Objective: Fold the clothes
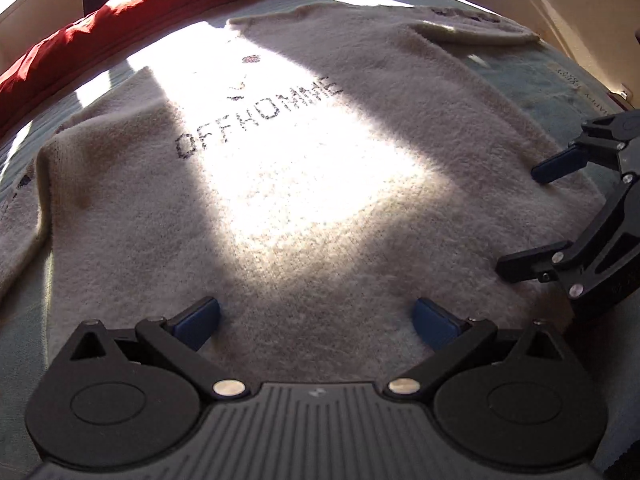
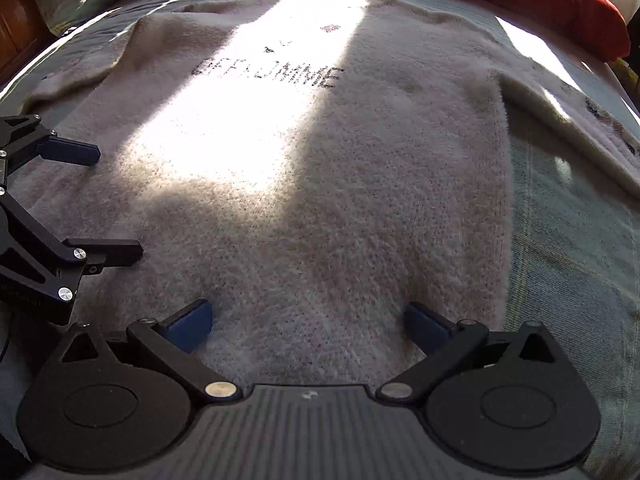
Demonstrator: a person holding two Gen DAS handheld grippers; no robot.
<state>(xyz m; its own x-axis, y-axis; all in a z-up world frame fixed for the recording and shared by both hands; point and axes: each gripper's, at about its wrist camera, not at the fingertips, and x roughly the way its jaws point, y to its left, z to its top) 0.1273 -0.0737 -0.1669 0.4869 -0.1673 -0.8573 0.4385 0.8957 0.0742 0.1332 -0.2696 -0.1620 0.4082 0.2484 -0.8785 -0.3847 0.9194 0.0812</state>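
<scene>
Cream sweater point(image 1: 280, 184) spread flat, front up, on blue bedspread point(image 1: 532, 76); red blanket point(image 1: 80, 36) at 11 o'clock beyond.

Left gripper point(image 1: 316, 322) at hem, 6 o'clock, spread wide, holding nothing. Right gripper point(image 2: 308, 324) same: wide apart, empty, low over hem.

Judged stage: start of fold, no fold made, sleeves out at 9 and 1 o'clock. Next move likely calls for closing both on hem or side edge, then lifting evenly.

Lettering on chest reads "OFFHOMME" point(image 1: 260, 116); small marks above illegible.
</scene>
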